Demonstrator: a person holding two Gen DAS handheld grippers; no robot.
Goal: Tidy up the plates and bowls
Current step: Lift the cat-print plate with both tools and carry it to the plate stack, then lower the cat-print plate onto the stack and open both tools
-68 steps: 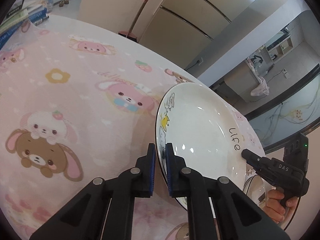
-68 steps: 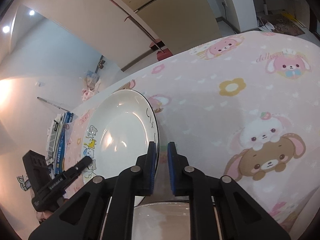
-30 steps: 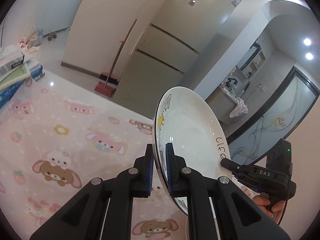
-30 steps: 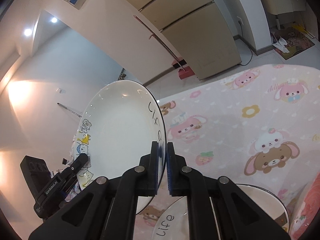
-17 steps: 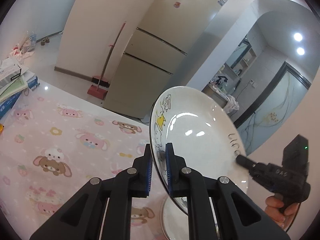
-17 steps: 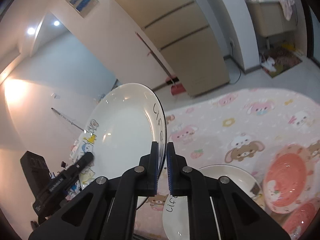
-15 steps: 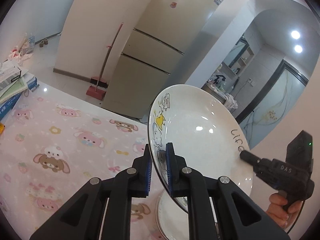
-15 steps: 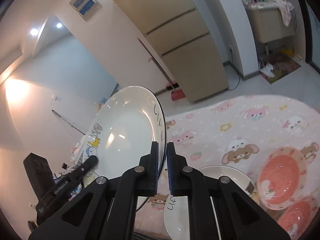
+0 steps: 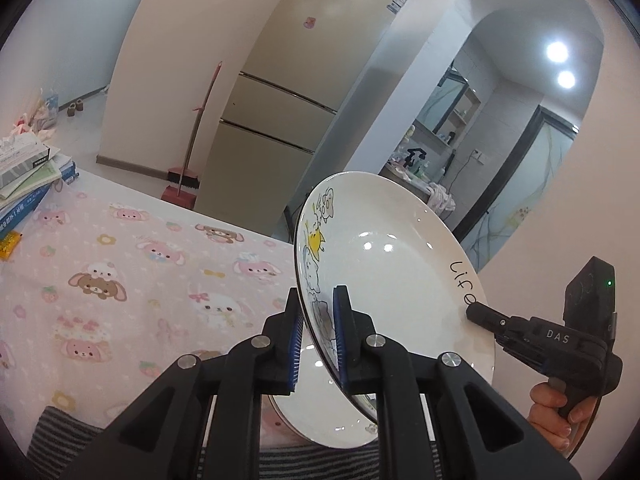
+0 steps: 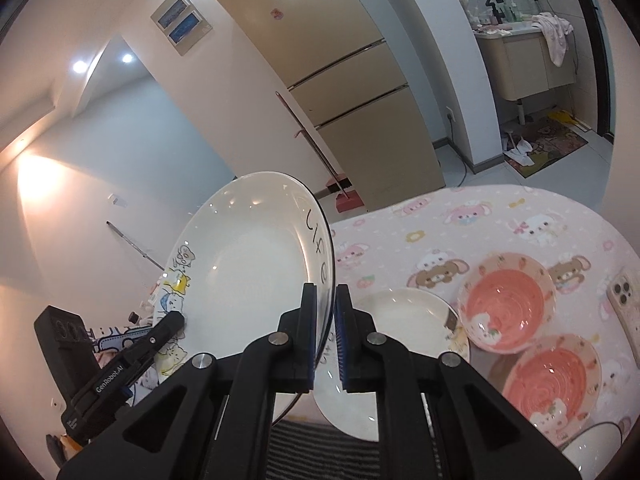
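A white plate (image 9: 400, 276) is held up in the air above the table (image 9: 120, 280), tilted steeply on edge, with a gripper clamped on each side of its rim. The left gripper (image 9: 317, 330) has its blue-padded jaws closed on the rim at the side that carries a column of small cartoon animals, one of them yellow; the right gripper (image 10: 325, 330) has its jaws closed on the opposite rim, right by the handwritten black word "Life". The plate is glossy, shallow, with a thin dark line around its edge, and ceiling lights show as bright spots on its inner face. In the left wrist view a hand (image 9: 554, 408) grips the handle of the right gripper at the lower right edge. Directly below the raised plate a second white plate (image 10: 400, 320) of the same kind lies flat on the table, near its front edge. To its right, in the right wrist view, sit two pink bowls: the far bowl (image 10: 506, 306) and the near bowl (image 10: 554, 380), close together, both with ringed salmon insides and small cartoon figures on the rim. A phone (image 10: 624, 308) lies beside them at the right edge. The table wears a pink cloth printed with bunnies and bears, and a stack of books (image 9: 28, 176) rests at its far left corner.
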